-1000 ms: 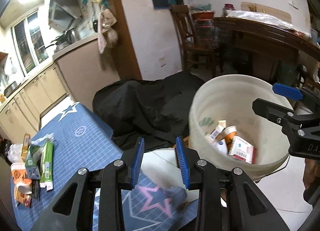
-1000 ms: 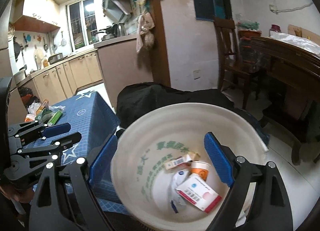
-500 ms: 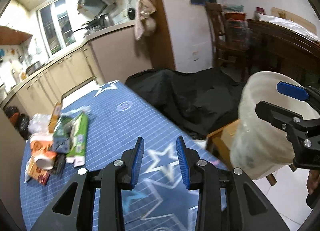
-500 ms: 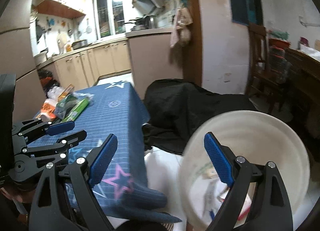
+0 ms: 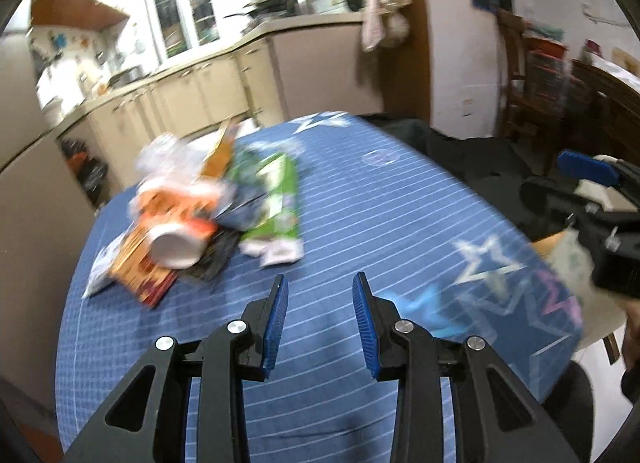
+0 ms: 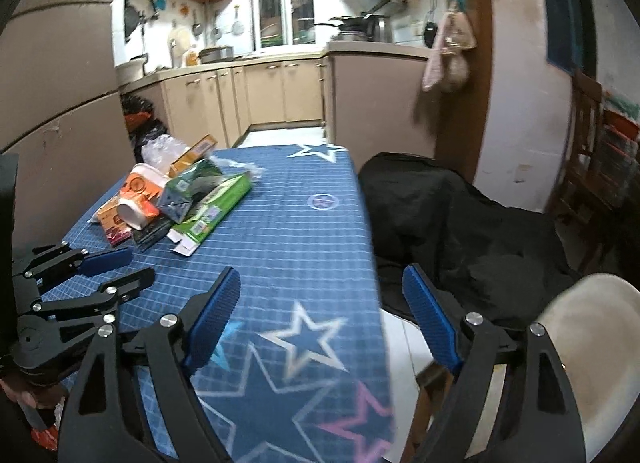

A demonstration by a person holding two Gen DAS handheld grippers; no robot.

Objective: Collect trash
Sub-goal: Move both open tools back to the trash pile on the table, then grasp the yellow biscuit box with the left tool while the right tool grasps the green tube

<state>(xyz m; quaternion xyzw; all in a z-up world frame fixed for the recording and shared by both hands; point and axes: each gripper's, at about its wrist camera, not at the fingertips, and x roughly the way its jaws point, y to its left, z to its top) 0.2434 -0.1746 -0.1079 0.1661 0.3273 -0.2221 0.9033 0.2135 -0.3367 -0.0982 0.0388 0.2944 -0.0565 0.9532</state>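
Blue starred table (image 6: 304, 231); trash pile (image 6: 176, 199) on far-left part, apparently packaging.

A bright window (image 6: 286, 15) lights beige kitchen cabinets (image 6: 244, 97); nearer stands a blue star-patterned table (image 6: 296, 231), beside a wooden chair (image 6: 588, 131).

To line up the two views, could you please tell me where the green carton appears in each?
Left wrist: green carton left of centre, right edge of the trash pile.
Right wrist: green carton at left, on the pile's near-right side.
Shared landmark: the white paper cup.
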